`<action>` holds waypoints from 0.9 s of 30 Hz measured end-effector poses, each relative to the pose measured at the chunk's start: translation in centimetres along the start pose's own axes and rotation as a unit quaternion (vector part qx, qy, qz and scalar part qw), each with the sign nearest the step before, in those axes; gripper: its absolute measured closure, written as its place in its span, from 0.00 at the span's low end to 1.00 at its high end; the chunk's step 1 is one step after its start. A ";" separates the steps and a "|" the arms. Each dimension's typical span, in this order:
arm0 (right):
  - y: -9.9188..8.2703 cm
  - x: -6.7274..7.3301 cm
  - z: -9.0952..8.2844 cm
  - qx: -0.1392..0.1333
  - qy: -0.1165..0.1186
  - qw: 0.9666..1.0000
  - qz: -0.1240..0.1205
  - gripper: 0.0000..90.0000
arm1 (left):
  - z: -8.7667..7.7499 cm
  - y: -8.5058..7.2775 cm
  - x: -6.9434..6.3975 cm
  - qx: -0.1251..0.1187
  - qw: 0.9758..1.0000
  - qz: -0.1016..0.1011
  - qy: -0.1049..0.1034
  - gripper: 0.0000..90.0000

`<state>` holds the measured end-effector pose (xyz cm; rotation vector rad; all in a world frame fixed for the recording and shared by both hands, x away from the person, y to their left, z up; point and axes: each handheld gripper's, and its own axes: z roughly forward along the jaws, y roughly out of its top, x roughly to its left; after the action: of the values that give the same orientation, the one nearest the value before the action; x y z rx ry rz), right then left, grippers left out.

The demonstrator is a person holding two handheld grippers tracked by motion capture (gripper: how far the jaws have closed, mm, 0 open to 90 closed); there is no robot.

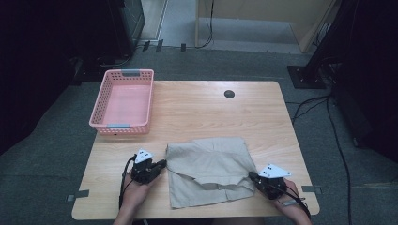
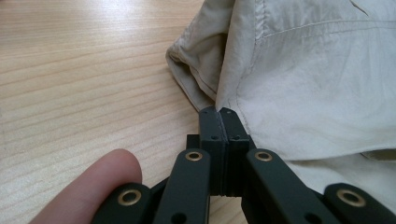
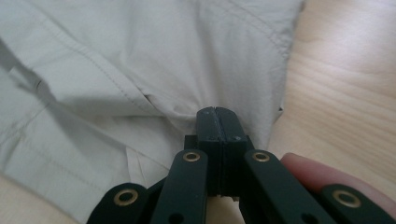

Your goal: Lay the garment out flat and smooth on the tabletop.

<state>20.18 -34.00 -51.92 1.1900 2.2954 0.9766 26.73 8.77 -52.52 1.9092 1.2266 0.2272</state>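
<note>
A beige garment [image 1: 209, 171] lies partly folded on the near half of the wooden table [image 1: 211, 112]. My left gripper [image 1: 162, 164] rests at the garment's left edge. In the left gripper view its jaws [image 2: 219, 111] stand pressed together, with a hemmed corner of the garment [image 2: 303, 88] ending right at their tips. My right gripper [image 1: 253, 176] sits at the garment's lower right edge. In the right gripper view its jaws [image 3: 217, 111] are shut, and the creases of the cloth [image 3: 140, 70] run in toward the tips.
An empty pink plastic basket [image 1: 123, 101] stands at the table's far left. A small dark cable hole [image 1: 229, 93] sits near the far edge. Bare wood lies between basket and garment. Cables trail on the floor at the right.
</note>
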 end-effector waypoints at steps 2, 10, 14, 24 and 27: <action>-0.3 0.1 -0.3 0.011 0.016 1.000 -0.004 1.00 | 0.0 -0.1 0.0 0.006 1.000 0.004 -0.006 1.00; -2.0 0.6 -2.4 0.035 0.067 0.997 -0.025 1.00 | -0.3 -0.6 -0.5 0.029 0.998 0.024 -0.054 1.00; -2.1 0.7 -3.7 0.016 0.090 0.996 -0.023 1.00 | -0.8 -0.8 -0.7 0.037 0.996 0.037 -0.075 1.00; 1.6 -1.1 -5.9 -0.134 0.066 0.987 0.057 1.00 | -1.8 1.1 0.3 0.001 0.991 0.001 -0.135 1.00; 2.9 -1.9 -5.8 -0.155 0.034 0.984 0.078 1.00 | -1.7 1.6 0.8 -0.005 0.988 -0.014 -0.151 1.00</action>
<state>19.46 -36.75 -45.79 1.2295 2.0243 1.3941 27.29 10.09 -50.53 1.8366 1.0452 -0.0686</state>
